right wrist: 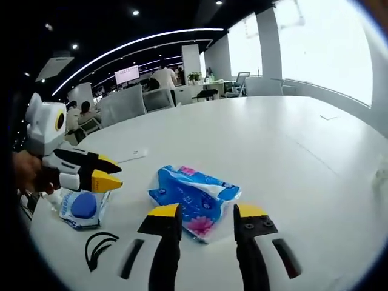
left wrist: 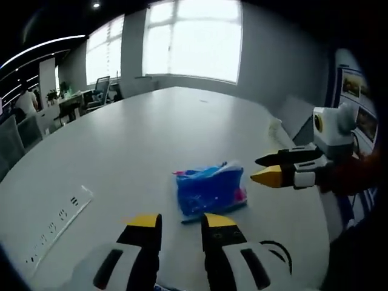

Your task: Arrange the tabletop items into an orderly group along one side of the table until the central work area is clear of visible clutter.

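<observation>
Both grippers, left (left wrist: pixel 182 223) and right (right wrist: pixel 207 213), are hovering with jaws apart, flanking a crinkly blue plastic tissue pack (right wrist: pixel 194 200).

A smooth, matt white table (left wrist: pixel 151 133) carries a crinkled, glossy plastic tissue pack (right wrist: pixel 194 197). A smaller packet (right wrist: pixel 82 209) nearby looks like clear film, though blurred.

Bright windows (left wrist: pixel 193 37), dim open-plan office

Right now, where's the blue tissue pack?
On the white table, the blue tissue pack lies just ahead of the right tongs in the right gripper view, with the left tongs off to its left.
</observation>
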{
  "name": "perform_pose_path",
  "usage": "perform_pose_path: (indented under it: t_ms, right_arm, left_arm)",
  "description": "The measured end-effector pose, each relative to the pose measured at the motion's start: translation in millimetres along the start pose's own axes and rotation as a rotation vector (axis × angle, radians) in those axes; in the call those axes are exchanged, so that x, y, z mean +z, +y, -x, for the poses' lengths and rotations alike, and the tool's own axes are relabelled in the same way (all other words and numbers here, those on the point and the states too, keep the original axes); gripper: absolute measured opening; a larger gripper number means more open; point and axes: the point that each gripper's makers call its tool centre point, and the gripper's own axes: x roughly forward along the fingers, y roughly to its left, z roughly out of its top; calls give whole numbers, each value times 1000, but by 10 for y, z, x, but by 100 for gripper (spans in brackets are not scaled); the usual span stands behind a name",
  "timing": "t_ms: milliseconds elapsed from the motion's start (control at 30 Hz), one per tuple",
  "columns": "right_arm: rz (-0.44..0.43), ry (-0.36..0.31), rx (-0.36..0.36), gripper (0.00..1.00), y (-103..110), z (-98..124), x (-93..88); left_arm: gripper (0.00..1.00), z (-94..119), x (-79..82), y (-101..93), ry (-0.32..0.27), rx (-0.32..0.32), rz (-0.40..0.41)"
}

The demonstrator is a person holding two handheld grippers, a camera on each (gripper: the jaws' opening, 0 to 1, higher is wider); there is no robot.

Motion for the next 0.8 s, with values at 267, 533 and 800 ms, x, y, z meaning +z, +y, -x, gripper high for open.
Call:
perform_pose_path:
  t_ms: [267, 533, 800]
  right_arm:
    - [-22, 32, -14, 24, -76, -75, -115]
    - [-42, 61, -26, 19, -152, -168, -189]
    - [-74, 84, -23, 11, -194, -260, -266]
  left_arm:
    - [21, -230, -22, -37, 25, -34, -9]
    - [18, -473, -35, 60, 54, -30, -14]
    - [12, -589, -135, 85, 82, -42, 7]
